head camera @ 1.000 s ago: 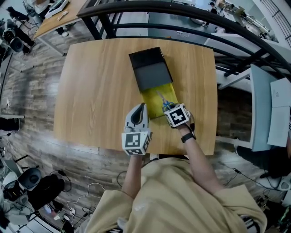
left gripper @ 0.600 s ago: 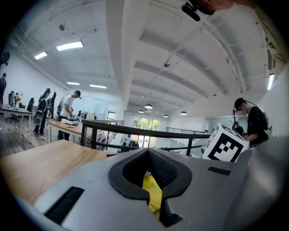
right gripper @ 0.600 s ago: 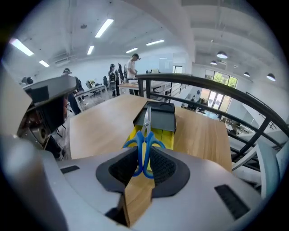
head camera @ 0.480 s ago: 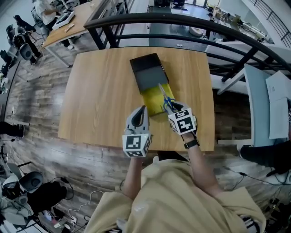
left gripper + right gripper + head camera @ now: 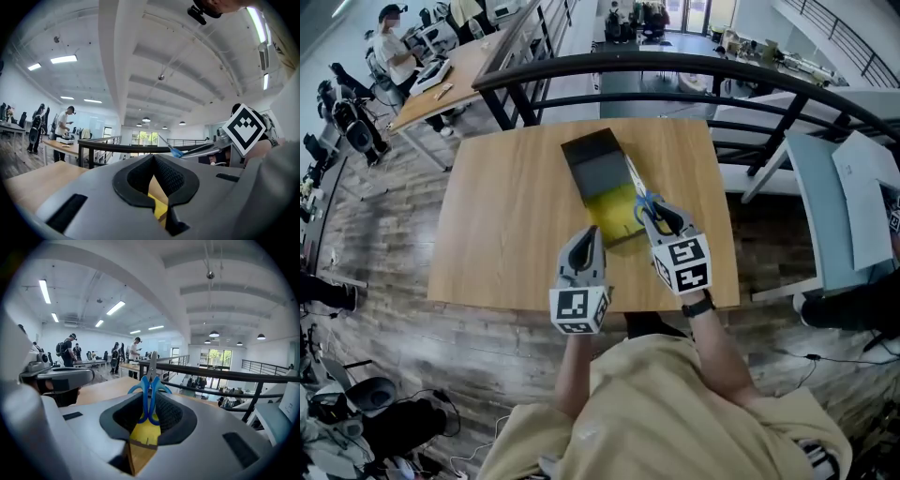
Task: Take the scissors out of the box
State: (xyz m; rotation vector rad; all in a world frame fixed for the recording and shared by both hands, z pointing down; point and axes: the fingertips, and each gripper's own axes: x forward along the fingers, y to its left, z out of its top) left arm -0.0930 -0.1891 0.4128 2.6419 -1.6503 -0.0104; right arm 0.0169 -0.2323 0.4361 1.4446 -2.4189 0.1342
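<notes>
Right fingers (image 5: 172,414) part-closed, pinching scissors (image 5: 149,380) handles; left fingers (image 5: 169,177) together, empty. Lift straight clear of box (image 5: 598,161), blades away, grip firm, no twist

We are seeing blue handles and silvery blades on the scissors (image 5: 645,202), and a box (image 5: 614,211) that is showing yellow inside and black over its far half. The tabletop (image 5: 506,225) is showing pale wood grain, while the left gripper (image 5: 591,234) and the right gripper (image 5: 659,214) are wearing grey shells, black pads and black-and-white square markers.
</notes>
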